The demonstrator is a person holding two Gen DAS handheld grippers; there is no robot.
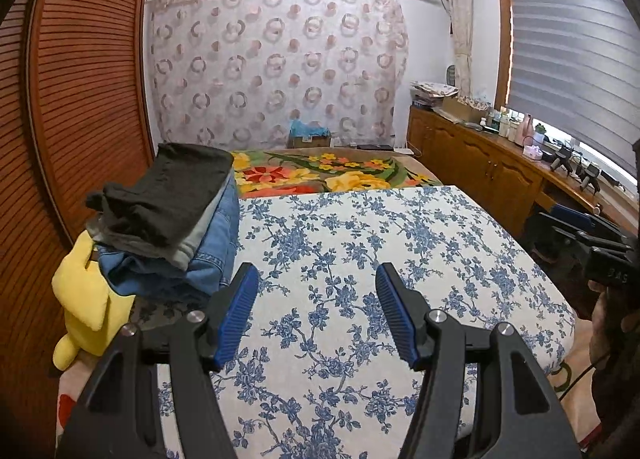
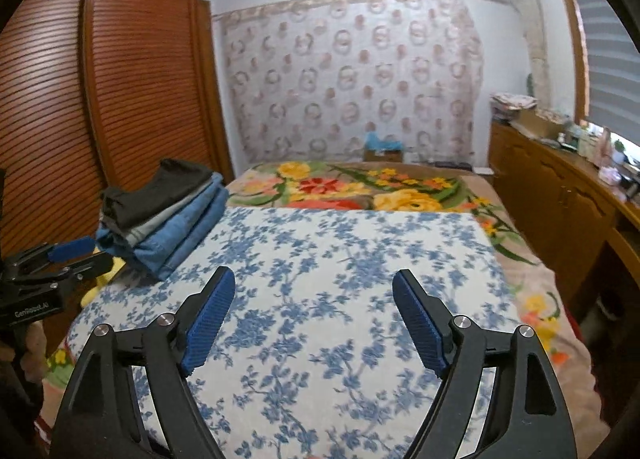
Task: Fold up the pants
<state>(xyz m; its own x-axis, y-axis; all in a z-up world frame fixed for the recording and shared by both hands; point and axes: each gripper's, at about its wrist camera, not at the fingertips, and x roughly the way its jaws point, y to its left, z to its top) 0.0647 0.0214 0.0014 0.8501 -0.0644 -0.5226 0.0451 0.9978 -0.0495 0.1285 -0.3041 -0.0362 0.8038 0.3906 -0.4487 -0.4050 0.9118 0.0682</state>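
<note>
A stack of folded pants (image 1: 168, 215) sits at the left edge of the blue-flowered board (image 1: 380, 259): dark grey pants on top, grey and blue denim below. The stack also shows in the right wrist view (image 2: 164, 215). My left gripper (image 1: 316, 279) is open and empty above the board, to the right of the stack. My right gripper (image 2: 314, 283) is open and empty above the board (image 2: 340, 279). The right gripper appears at the right edge of the left wrist view (image 1: 580, 231), and the left one at the left edge of the right wrist view (image 2: 60, 259).
A yellow plush toy (image 1: 88, 299) lies beside the stack. A floral blanket (image 1: 328, 175) covers the bed behind the board. A louvred wooden wardrobe (image 1: 80, 99) stands left. A wooden cabinet (image 1: 480, 167) with bottles runs along the right under the window.
</note>
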